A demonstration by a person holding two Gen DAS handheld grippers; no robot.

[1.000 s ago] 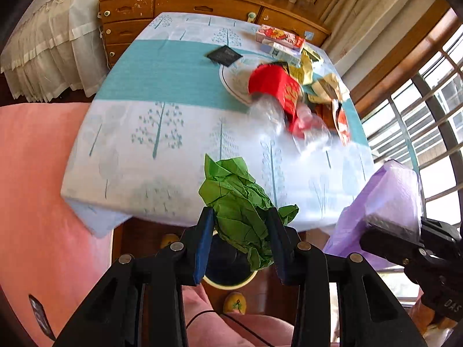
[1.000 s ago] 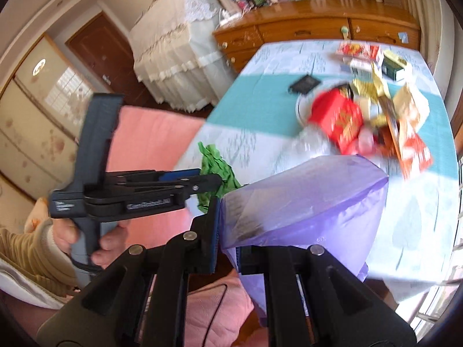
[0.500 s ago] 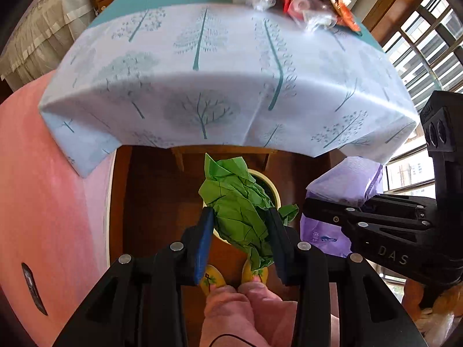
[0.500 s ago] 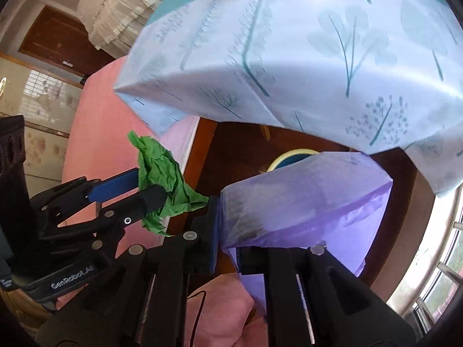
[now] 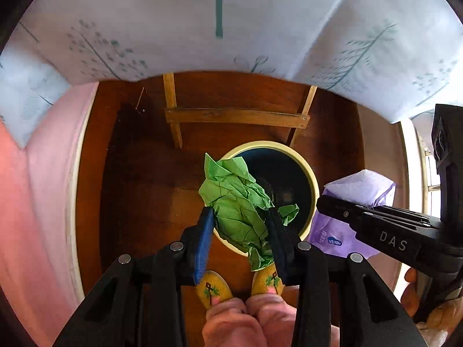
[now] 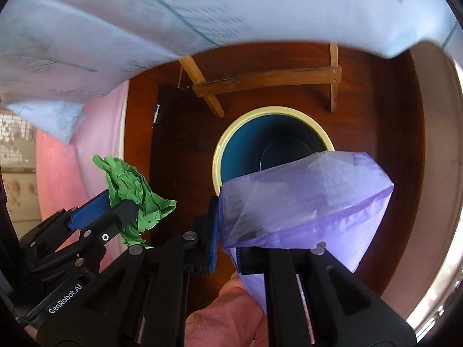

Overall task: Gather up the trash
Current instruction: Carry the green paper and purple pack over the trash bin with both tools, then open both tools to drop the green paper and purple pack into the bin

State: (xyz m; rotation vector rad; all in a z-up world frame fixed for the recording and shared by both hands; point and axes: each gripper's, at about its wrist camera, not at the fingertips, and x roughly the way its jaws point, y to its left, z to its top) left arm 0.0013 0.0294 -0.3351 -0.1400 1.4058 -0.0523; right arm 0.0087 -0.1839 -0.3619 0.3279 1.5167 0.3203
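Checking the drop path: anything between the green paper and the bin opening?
Nothing visible. The crumpled green paper, clamped in the left gripper, hangs over the near rim of the bin, whose mouth looks open and dark inside. The purple bag in the right gripper sits to the side.

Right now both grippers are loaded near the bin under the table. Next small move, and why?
Probably open the left gripper and let the crumpled green paper drop. In the left wrist view the paper hangs over the near rim of the bin, whose mouth is open and looks empty. The right gripper is shut on the purple bag, which sits beside the rim, so that likely goes next.
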